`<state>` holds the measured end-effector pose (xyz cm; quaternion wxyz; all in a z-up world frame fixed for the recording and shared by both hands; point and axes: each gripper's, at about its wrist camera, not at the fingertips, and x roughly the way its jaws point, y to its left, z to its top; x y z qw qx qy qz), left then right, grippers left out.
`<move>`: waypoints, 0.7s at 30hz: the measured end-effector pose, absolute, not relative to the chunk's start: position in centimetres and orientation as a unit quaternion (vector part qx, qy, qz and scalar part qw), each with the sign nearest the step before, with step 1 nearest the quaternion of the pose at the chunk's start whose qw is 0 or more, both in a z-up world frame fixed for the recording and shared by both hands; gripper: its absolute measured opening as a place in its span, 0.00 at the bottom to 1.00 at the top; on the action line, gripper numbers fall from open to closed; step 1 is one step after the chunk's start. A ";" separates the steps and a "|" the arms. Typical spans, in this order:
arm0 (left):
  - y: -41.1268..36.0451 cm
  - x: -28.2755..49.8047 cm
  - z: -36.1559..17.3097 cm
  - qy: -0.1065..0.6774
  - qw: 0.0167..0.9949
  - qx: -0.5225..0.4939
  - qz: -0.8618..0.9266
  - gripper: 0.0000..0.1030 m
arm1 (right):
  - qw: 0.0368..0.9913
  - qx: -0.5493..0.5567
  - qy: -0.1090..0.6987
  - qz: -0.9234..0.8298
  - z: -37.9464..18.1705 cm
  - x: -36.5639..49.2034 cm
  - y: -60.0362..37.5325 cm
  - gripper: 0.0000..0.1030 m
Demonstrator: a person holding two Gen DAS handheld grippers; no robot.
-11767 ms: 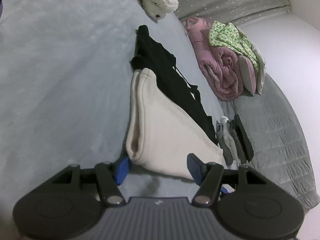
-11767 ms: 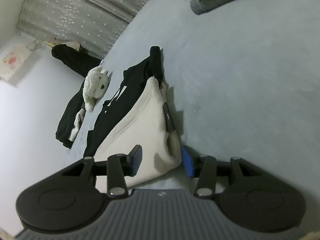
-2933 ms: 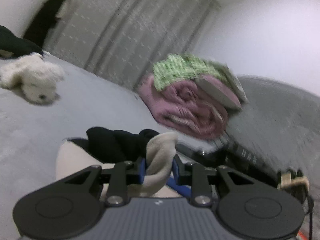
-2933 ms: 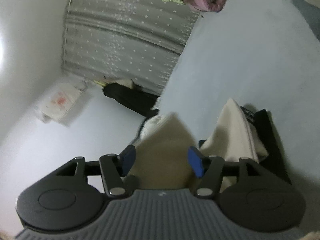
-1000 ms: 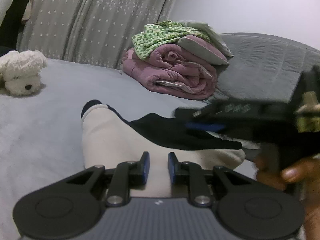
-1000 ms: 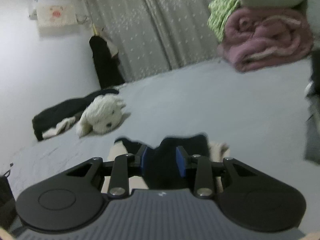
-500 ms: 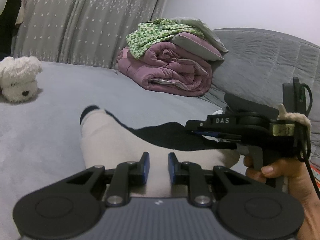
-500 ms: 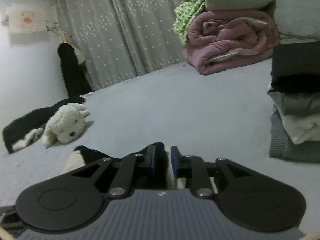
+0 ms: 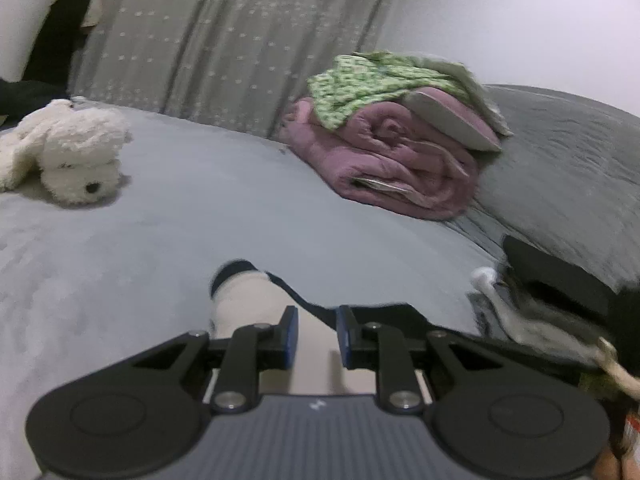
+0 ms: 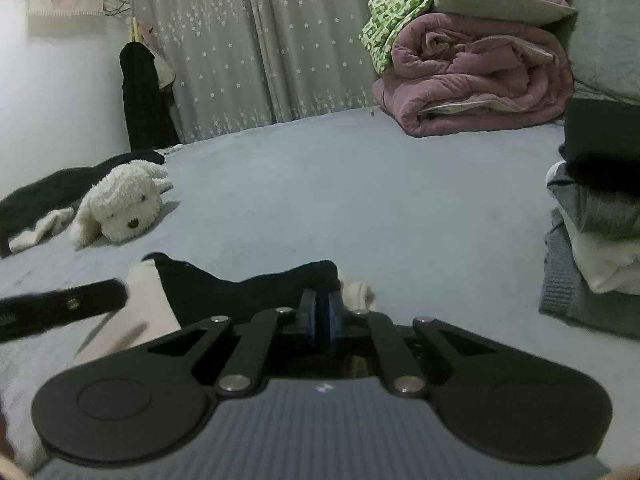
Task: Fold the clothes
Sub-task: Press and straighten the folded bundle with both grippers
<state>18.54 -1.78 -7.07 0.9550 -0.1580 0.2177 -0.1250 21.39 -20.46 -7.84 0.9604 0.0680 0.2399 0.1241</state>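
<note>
Left wrist view shows the left gripper (image 9: 313,338) low over a cream garment (image 9: 250,304) that lies on the grey bed (image 9: 168,216). Its jaws stand slightly apart with a clear gap between the blue pads, and they hold nothing; the cream cloth shows through the gap beneath them. A black garment (image 9: 316,312) lies across the cream one just ahead.

Right wrist view shows the right gripper (image 10: 321,316) with its jaws pressed together on the near edge of the black garment (image 10: 256,292), which sits on top of the cream garment (image 10: 148,312).

A white plush dog (image 10: 120,204) lies on the bed to the left. A rolled pink quilt (image 10: 476,76) with green cloth on it rests farther back, and a stack of folded clothes (image 10: 596,236) sits at the right.
</note>
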 end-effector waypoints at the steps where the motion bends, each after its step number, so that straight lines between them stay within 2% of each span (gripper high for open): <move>1: -1.7 19.0 -7.0 0.219 0.955 -0.162 -0.119 0.19 | 0.961 0.068 0.238 0.124 -7.4 21.1 -20.5 0.06; 7: -1.4 19.9 -7.6 0.216 0.957 -0.165 -0.102 0.19 | 0.957 0.030 0.272 0.100 -5.7 20.5 -21.0 0.06; 12: -1.8 19.1 -7.5 0.200 0.963 -0.145 -0.103 0.20 | 0.957 0.010 0.273 0.095 -7.2 21.1 -20.7 0.07; 14: -2.0 18.7 -7.5 0.194 0.966 -0.137 -0.104 0.20 | 0.961 0.018 0.258 0.103 -7.0 20.8 -20.9 0.17; 21: -3.1 18.0 -7.4 0.181 0.971 -0.103 -0.119 0.20 | 0.973 0.024 0.192 0.129 -5.9 19.5 -20.5 0.18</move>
